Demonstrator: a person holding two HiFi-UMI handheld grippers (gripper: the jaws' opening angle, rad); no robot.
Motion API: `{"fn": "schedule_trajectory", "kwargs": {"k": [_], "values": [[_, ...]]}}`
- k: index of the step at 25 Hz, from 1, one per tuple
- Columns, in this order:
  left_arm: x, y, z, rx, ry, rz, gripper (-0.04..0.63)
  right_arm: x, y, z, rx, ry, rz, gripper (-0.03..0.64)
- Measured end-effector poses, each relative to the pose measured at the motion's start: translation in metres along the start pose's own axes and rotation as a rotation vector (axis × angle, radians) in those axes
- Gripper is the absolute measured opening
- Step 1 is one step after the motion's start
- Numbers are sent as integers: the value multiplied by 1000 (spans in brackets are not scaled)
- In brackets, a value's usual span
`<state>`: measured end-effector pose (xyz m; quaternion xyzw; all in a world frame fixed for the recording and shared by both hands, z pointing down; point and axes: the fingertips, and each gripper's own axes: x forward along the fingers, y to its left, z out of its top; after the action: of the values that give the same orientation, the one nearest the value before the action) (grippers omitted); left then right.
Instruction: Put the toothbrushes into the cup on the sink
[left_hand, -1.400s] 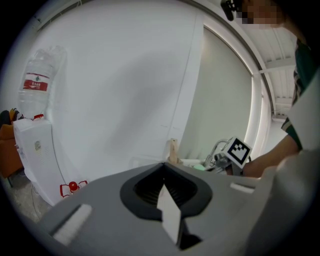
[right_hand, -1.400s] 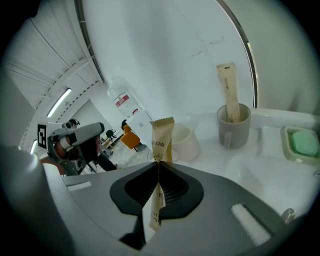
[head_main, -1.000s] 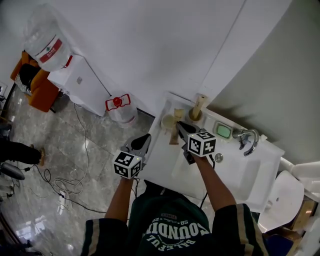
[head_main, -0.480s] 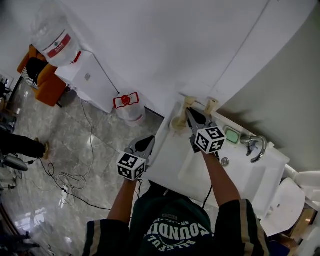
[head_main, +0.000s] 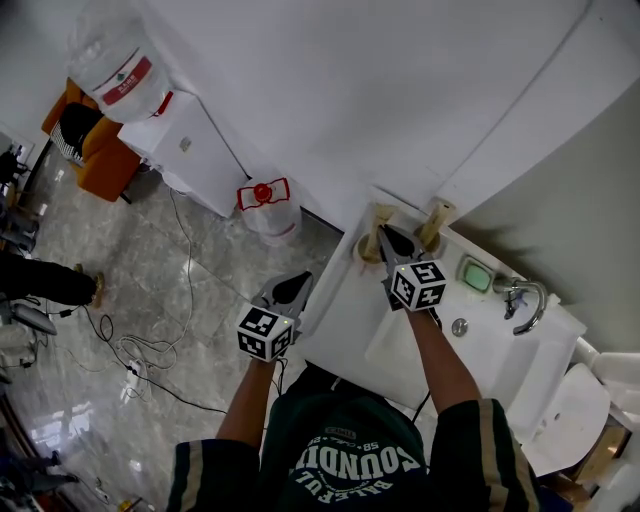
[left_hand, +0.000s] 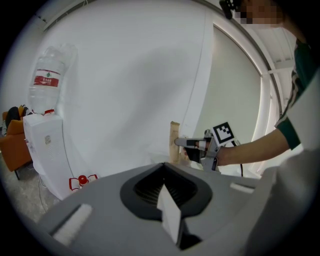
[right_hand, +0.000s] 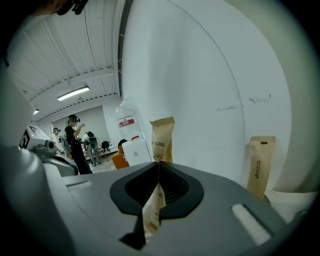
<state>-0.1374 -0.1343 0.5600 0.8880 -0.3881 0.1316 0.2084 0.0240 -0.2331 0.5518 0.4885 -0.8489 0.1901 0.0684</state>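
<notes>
Where the right gripper (right_hand: 159, 163) has its jaws pressed together, a tan kraft-paper toothbrush packet (right_hand: 162, 136) is pinched, top standing past the tips | beige round cup (head_main: 364, 252) just beside tips, on white sink (head_main: 480, 345) | second tan packet (right_hand: 260, 167) upright, right of jaws | left gripper (left_hand: 163, 166) jaws together on white flat strip (left_hand: 170, 215).

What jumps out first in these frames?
The right gripper stands out, shut on a brown paper packet over the back left corner of the white sink, close to the cup. A second brown packet stands upright by the wall to its right. The left gripper hangs off the sink's left edge, over the marble floor, jaws together on a white flat piece.
</notes>
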Motion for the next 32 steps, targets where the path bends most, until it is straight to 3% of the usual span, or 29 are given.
{"fn": "schedule_trajectory", "kwargs": {"k": [17,23,25,32], "values": [[14,9,-2,0,25,-76,49,0,-1,-69,50,189,-66,12],[20,6,-4,15,43,-125,49,-2,-5,-75,71,198,-104,13],[23,5,-2,27,47,-141,49,-4,-6,-76,70,196,-112,43],[35,-10,4,59,51,-201,49,-34,-8,-67,93,118,-168,60]]}}
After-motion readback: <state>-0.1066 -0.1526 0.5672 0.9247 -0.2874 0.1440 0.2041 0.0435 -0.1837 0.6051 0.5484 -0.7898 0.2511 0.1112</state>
